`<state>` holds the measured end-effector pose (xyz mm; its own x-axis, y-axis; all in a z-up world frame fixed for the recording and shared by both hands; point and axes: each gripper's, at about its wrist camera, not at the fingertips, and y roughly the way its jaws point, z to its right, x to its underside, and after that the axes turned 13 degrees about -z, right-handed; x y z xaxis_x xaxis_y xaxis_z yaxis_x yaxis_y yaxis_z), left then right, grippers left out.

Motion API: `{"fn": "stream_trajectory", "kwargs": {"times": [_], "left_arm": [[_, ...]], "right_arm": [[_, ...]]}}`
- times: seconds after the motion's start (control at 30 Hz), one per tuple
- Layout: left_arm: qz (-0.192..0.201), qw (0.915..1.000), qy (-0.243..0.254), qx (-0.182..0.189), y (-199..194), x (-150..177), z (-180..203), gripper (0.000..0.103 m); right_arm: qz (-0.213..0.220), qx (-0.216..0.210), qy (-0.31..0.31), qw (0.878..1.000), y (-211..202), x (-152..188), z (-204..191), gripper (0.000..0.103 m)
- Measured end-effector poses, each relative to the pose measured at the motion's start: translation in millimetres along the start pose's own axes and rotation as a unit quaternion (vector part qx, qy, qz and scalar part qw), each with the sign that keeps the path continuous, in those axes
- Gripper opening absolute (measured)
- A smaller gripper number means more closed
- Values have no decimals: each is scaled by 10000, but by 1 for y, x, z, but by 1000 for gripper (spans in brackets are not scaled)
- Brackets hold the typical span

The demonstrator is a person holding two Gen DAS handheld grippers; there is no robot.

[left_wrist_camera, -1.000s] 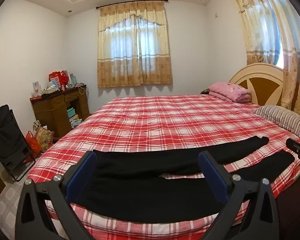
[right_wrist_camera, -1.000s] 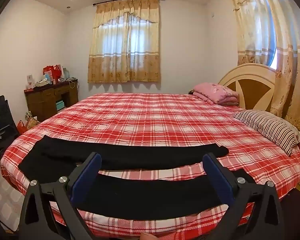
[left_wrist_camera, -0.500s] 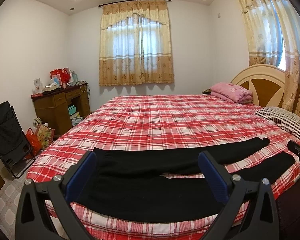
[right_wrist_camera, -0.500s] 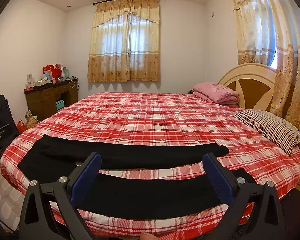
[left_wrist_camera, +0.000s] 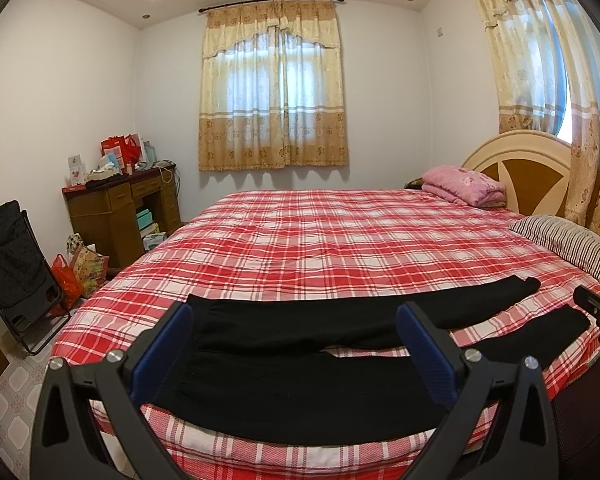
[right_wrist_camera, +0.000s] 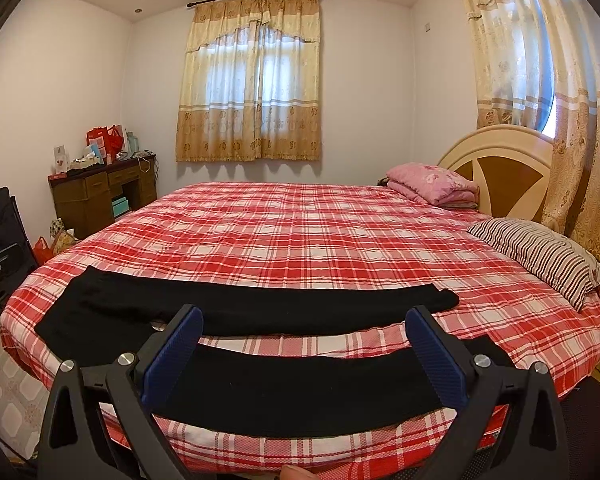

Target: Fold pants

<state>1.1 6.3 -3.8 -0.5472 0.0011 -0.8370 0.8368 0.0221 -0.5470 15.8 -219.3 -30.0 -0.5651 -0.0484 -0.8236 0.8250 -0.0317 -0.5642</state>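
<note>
Black pants (left_wrist_camera: 300, 380) lie flat along the near edge of the bed, waist to the left, the two legs spread apart and running right; they also show in the right wrist view (right_wrist_camera: 300, 384). My left gripper (left_wrist_camera: 296, 344) is open and empty, held above the waist and thigh area. My right gripper (right_wrist_camera: 306, 346) is open and empty, held above the near leg. The right gripper's tip (left_wrist_camera: 598, 312) shows at the right edge of the left wrist view.
The bed (left_wrist_camera: 320, 240) has a red plaid cover. A striped pillow (right_wrist_camera: 540, 252) and a pink folded blanket (right_wrist_camera: 432, 182) lie by the headboard (right_wrist_camera: 500, 168). A wooden desk (left_wrist_camera: 120, 212), bags (left_wrist_camera: 80, 272) and a black folding chair (left_wrist_camera: 16, 268) stand at the left.
Both views have shifted only slightly. The pants have not moved and both grippers stay open.
</note>
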Motion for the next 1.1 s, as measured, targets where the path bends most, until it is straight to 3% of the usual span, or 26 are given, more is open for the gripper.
{"fn": "stream_trajectory", "kwargs": {"times": [1.1], "left_arm": [[-110,9999,-50,-16,5,4,-3,103]], "right_arm": [[-94,11,-85,9999,7,6,-6,102]]}}
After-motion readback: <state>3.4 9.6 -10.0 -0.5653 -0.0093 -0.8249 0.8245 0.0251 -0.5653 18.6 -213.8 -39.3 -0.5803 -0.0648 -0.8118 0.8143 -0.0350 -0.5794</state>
